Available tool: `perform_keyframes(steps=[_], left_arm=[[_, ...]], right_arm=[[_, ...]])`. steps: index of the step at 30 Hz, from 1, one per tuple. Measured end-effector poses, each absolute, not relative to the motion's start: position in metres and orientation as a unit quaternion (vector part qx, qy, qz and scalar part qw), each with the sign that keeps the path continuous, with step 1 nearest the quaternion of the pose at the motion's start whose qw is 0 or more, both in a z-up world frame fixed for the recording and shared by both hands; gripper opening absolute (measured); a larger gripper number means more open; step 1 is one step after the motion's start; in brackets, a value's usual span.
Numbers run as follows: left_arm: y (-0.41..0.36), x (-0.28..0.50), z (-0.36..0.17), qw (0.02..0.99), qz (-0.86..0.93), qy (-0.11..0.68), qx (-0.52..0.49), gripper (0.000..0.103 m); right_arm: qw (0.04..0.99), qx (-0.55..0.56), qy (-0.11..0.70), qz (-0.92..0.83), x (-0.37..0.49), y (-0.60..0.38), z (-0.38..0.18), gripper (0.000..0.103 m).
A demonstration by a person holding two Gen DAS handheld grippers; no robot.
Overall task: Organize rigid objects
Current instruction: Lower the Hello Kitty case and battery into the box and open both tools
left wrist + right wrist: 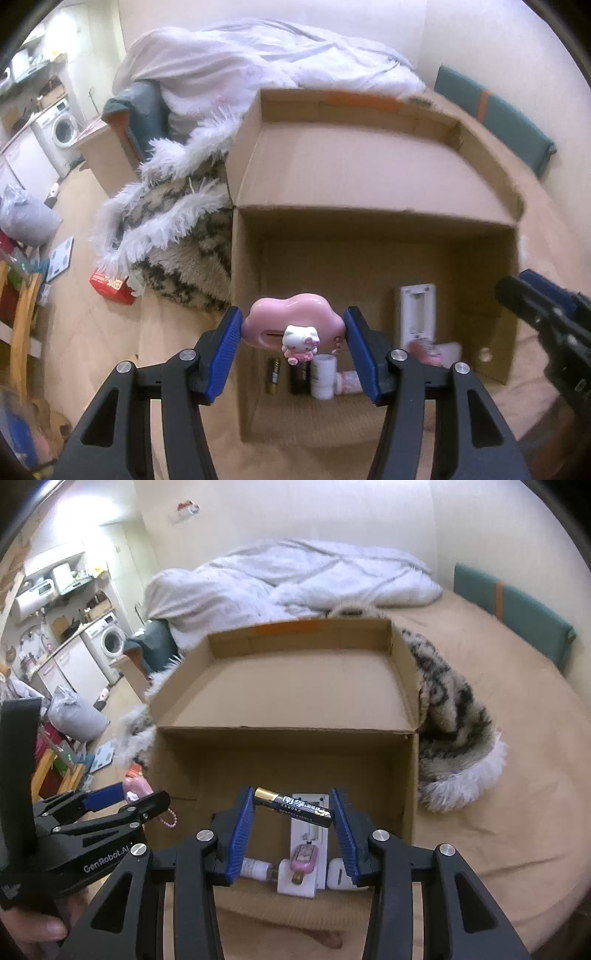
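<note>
At far left in the left wrist view, a washing machine stands against the wall and a red packet lies on the floor beside a shaggy patterned blanket spilling off the bed. Moving right, our left gripper holds a pink cloud-shaped coin bank between its blue fingers, which press on both of its ends; a small white cat figure sits on the front of the bank. We hold it above the near-left part of an open cardboard box resting on the bed, its lid flap folded back. On the box floor beneath lie a battery, a dark item we cannot identify, a small white roll and, farther right, a white remote with its battery bay open.

In the right wrist view, our right gripper grips a black-and-gold battery end to end between its fingers, the cell tilted slightly, gold cap to the left, above the box's near edge. A white duvet lies bunched behind the box, and a green cushion sits at far right on the bed.
</note>
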State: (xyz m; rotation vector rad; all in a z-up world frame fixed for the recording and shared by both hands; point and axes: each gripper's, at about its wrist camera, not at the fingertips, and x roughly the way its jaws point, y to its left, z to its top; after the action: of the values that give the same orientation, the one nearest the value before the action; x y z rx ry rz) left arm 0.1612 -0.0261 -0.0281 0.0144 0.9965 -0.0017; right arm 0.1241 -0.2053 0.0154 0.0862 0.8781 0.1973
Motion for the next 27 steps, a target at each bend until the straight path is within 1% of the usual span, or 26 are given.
perform_keyframes(steps=[5, 7, 14, 19, 27], left_arm=[[-0.024, 0.166, -0.056, 0.865, -0.006, 0.502, -0.017, 0.053], [-0.026, 0.164, -0.059, 0.864, -0.016, 0.503, -0.024, 0.053], [-0.045, 0.157, -0.064, 0.866, -0.024, 0.5, 0.019, 0.053], [-0.047, 0.16, -0.075, 0.86, -0.022, 0.509, 0.02, 0.053], [-0.048, 0.161, -0.085, 0.853, -0.021, 0.521, 0.027, 0.053]], right_arm=[[0.879, 0.051, 0.465, 0.089, 0.14, -0.207, -0.019, 0.044], [0.869, 0.061, 0.483, 0.086, 0.143, -0.208, -0.029, 0.044], [0.846, 0.048, 0.522, 0.096, 0.148, -0.193, -0.055, 0.044], [0.834, 0.04, 0.543, 0.088, 0.149, -0.191, -0.068, 0.044], [0.827, 0.046, 0.555, 0.075, 0.151, -0.196, -0.076, 0.044]])
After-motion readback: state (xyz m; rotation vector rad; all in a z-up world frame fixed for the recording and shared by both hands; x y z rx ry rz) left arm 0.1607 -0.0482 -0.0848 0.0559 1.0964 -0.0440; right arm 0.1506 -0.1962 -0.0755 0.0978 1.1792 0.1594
